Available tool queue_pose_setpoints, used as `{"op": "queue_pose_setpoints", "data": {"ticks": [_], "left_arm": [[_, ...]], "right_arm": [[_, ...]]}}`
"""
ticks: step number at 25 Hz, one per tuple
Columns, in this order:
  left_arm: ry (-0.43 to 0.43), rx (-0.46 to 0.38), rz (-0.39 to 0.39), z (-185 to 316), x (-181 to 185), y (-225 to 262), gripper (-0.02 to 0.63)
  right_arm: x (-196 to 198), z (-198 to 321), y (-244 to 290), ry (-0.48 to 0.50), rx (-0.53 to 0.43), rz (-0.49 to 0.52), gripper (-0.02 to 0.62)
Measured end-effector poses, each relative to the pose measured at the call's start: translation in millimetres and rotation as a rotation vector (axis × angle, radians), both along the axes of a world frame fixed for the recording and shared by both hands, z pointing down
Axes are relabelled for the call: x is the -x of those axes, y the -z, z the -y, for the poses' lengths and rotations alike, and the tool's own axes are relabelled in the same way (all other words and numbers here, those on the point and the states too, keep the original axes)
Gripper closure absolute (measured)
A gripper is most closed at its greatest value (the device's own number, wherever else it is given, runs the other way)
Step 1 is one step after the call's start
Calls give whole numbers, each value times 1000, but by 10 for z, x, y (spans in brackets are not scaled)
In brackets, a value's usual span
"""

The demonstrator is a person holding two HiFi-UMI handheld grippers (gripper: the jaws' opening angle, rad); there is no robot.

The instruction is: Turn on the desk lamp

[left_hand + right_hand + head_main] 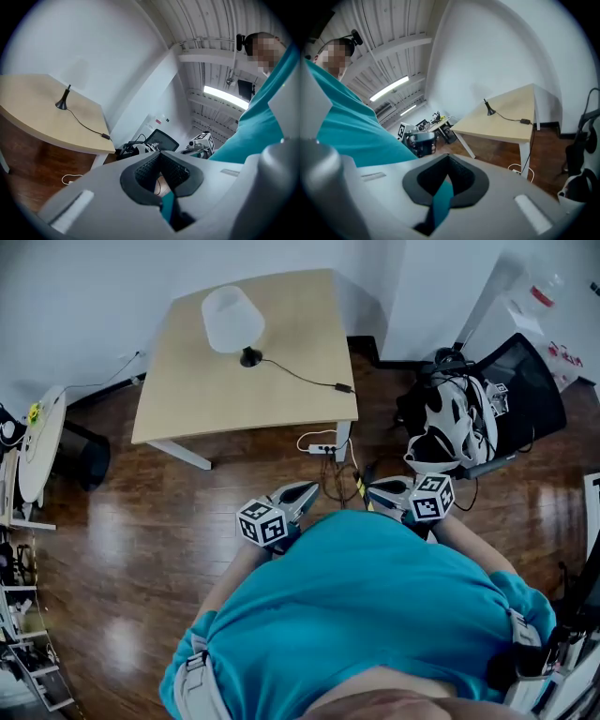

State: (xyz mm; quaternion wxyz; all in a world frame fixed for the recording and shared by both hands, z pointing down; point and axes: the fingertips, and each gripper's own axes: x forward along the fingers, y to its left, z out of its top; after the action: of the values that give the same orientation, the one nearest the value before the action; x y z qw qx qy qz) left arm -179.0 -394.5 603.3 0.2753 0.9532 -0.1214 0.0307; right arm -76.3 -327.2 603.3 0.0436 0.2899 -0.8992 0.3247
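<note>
The desk lamp has a white shade (232, 319) on a black base (250, 357) and stands at the back of the wooden desk (197, 399). Its black cord runs right to an inline switch (343, 387) near the desk's front corner. Both grippers are held close to the person's teal shirt, well short of the desk. My left gripper (309, 489) is shut and empty, and so is my right gripper (373, 491). In the left gripper view the lamp base (62, 104) and switch (106, 137) lie far beyond the shut gripper (160, 157). The right gripper view shows the base (490, 111) and the shut gripper (448, 159).
A white power strip (323, 448) with trailing cables lies on the wood floor under the desk's front edge. At the right stands a black office chair (525, 390) with a black-and-white bag (450, 423) on it. A round white table (37, 442) and a dark bin (82, 456) are at the left.
</note>
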Motion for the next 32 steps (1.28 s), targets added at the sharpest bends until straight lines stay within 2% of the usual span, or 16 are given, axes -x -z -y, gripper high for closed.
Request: {"op": "queue_pose_setpoints", "data": {"ticks": [3, 6, 11, 15, 17, 21, 23, 26, 32], "left_arm": [[0, 17, 29, 238, -353, -218, 606], [36, 9, 77, 474, -676, -432, 606], [184, -16, 151, 872, -1148, -560, 606], [285, -4, 172, 1114, -1658, -573, 606], [298, 6, 209, 1245, -1910, -686, 606], [250, -23, 305, 1503, -2402, -1014, 606], [263, -18, 322, 1642, -2427, -1130, 606], [295, 10, 308, 1797, -2231, -1159, 606], [243, 5, 310, 2162, -1915, -1186, 606]], "right_arm": [[-339, 224, -379, 2, 34, 0, 594], [-791, 511, -612, 12, 8, 33, 594], [-1512, 1095, -861, 70, -17, 111, 594], [-2219, 1539, -962, 132, -63, 65, 594], [-2466, 1797, -1154, 147, -56, 56, 594], [-2774, 2408, -1704, 162, -33, 38, 594], [-2788, 2655, -1951, 164, -23, 17, 594], [-2646, 2952, -2053, 142, -24, -22, 594], [-2402, 3615, -1981, 24, -43, -123, 594]]}}
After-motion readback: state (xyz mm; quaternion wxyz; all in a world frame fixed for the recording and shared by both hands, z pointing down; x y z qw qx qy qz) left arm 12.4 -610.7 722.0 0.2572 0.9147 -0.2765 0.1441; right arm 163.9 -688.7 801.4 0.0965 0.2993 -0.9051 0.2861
